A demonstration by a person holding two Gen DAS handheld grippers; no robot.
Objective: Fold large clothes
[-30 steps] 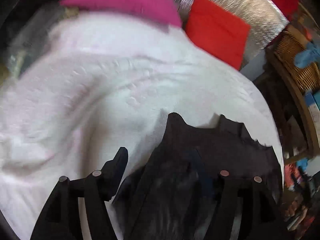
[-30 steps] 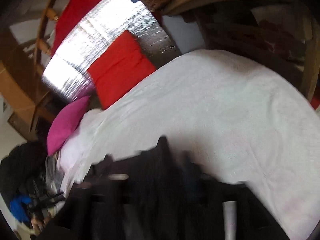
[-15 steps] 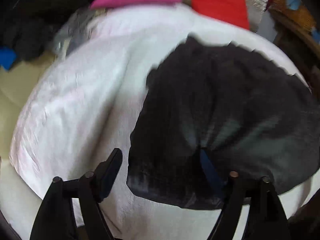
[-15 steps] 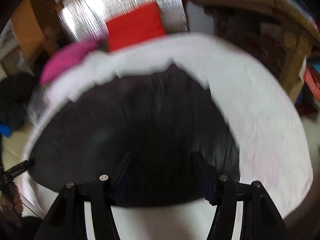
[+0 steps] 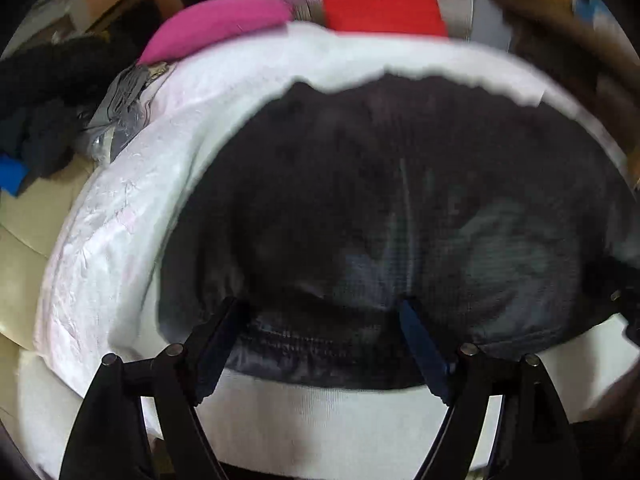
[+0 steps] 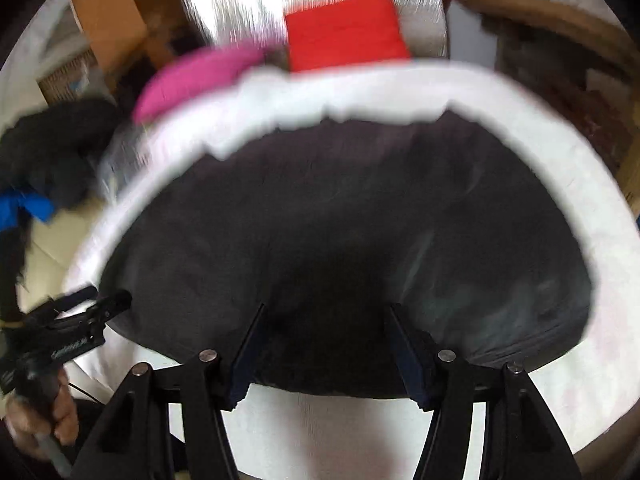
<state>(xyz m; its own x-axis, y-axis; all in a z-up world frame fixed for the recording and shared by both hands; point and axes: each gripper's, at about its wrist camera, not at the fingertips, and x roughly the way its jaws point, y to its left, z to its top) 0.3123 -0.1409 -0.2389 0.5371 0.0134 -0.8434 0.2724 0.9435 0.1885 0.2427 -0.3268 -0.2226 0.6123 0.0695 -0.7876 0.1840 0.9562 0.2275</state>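
Note:
A large black garment (image 5: 380,208) lies spread flat on the white-covered bed (image 5: 112,240); it also shows in the right wrist view (image 6: 340,232). My left gripper (image 5: 324,312) is open, its fingers apart at the garment's near hem. My right gripper (image 6: 326,316) is open too, fingers apart over the near hem further right. The left gripper (image 6: 80,320) shows in the right wrist view at the garment's left corner, held by a hand.
A pink pillow (image 5: 220,24) and a red cushion (image 5: 380,0) lie at the bed's far end against a silver panel. A dark pile of clothes (image 5: 44,92) sits left of the bed. Wooden furniture (image 6: 560,60) stands at the right.
The black garment, bunched in my grippers a second ago, was swung out and now lies spread on the bed. Both grippers have drawn back to its near hem with jaws apart.

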